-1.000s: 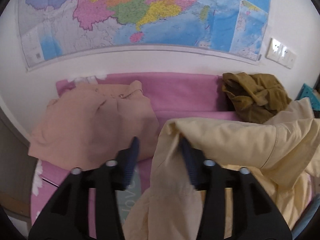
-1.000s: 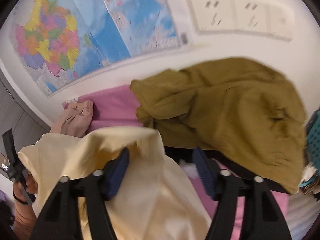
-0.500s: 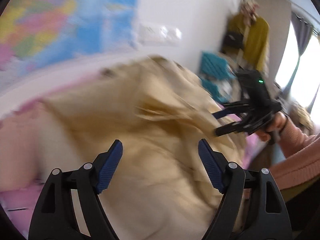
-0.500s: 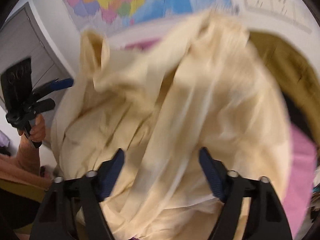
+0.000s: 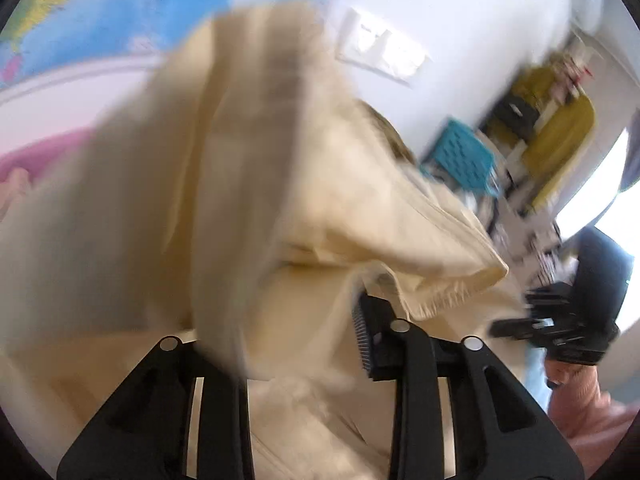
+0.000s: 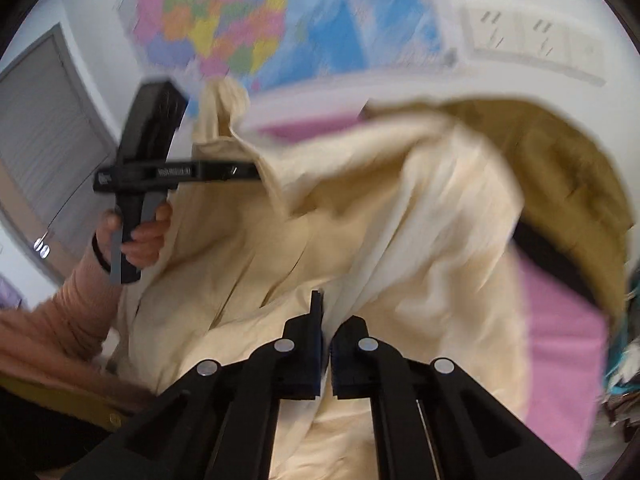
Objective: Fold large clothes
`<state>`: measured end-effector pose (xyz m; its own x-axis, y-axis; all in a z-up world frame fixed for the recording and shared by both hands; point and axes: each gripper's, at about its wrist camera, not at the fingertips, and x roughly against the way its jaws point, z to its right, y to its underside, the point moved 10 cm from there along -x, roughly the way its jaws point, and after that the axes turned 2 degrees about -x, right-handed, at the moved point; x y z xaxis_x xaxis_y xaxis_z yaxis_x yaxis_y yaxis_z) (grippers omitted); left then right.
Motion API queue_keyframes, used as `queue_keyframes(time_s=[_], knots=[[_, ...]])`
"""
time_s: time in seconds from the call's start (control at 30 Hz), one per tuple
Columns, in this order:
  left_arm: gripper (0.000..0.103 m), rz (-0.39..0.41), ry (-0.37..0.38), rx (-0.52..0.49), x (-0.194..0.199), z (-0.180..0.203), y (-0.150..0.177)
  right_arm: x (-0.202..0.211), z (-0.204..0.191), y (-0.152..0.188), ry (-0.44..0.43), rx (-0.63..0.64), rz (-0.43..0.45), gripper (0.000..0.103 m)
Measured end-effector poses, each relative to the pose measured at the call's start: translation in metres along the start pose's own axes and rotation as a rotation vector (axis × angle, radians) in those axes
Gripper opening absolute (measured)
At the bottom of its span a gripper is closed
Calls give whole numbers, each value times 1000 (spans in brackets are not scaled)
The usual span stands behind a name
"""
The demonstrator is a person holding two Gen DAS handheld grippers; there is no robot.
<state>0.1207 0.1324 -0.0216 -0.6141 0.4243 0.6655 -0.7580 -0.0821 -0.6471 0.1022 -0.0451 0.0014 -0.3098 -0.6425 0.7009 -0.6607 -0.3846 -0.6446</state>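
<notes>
A large pale yellow garment (image 5: 240, 200) hangs bunched between both grippers, blurred by motion. My left gripper (image 5: 296, 344) has a thick fold of it between its fingers; the left finger is hidden by cloth, the right pad (image 5: 362, 340) shows. In the right wrist view the left gripper (image 6: 240, 170) is shut on the garment's upper edge (image 6: 224, 120). My right gripper (image 6: 325, 344) is shut on a fold of the yellow garment (image 6: 360, 260). It also shows in the left wrist view (image 5: 516, 320), at the cloth's right edge.
An olive garment (image 6: 560, 184) lies on the pink bed cover (image 6: 560, 344) at the right. A map (image 6: 248, 24) and wall sockets (image 6: 532, 36) are behind. A teal basket (image 5: 460, 160) and hanging clothes (image 5: 556, 132) stand at the right.
Both grippers were open half a second ago and have closed on the yellow garment. The garment is lifted and swinging, and the views have shifted.
</notes>
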Motion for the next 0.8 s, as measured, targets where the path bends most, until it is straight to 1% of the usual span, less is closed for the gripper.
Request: queue_keyframes(time_s=[0.03,0.07,0.13,0.17,0.2,0.23,0.27,0.3,0.37,0.4,0.47,0.53,0.57,0.6,0.63,0.67,0.7,0.73,0.8], knots=[[28,11,-26,12,-1,-9,-11,10,10,-14,31,7,30,3],[28,23,-72,29,-3,-23,-23,21,25,-32,69,-6,66,3],[28,22,-128,103,-12,-54,-40,32,47,-49,91,-20,81,3],[28,17,-161,123,-17,-67,-45,32,67,-59,139,-26,73,3],[31,11,-197,153,-23,-82,-48,30,85,-63,165,-58,63,3],[35,1,-212,172,-28,-93,-49,27,101,-63,171,-90,42,4],[43,-26,-225,201,-39,-107,-48,18,118,-60,187,-106,-6,4],[45,-56,-256,230,-48,-122,-44,13,128,-56,194,-124,-33,5],[45,-107,-290,283,-60,-139,-34,2,154,-47,199,-202,-87,8],[45,-123,-291,301,-63,-144,-29,-7,168,-36,214,-233,-135,8],[46,-129,-271,307,-63,-143,-23,-13,182,-24,198,-298,-159,11],[57,-115,-245,289,-56,-134,-26,-13,180,-18,156,-335,-147,22],[70,-102,-241,267,-48,-130,-24,-7,177,-18,123,-354,-119,41],[76,-84,-245,240,-39,-128,-24,-2,174,-17,123,-355,-96,75],[77,-64,-246,199,-29,-119,-22,8,171,-19,128,-351,-48,88],[77,-52,-239,166,-20,-113,-20,15,167,-19,113,-350,-16,95],[77,-38,-227,138,-13,-103,-17,25,159,-18,72,-352,12,94],[78,-24,-220,112,-3,-95,-11,29,160,-15,58,-355,24,94],[79,-18,-215,81,-3,-85,-14,38,144,-6,8,-350,49,95]])
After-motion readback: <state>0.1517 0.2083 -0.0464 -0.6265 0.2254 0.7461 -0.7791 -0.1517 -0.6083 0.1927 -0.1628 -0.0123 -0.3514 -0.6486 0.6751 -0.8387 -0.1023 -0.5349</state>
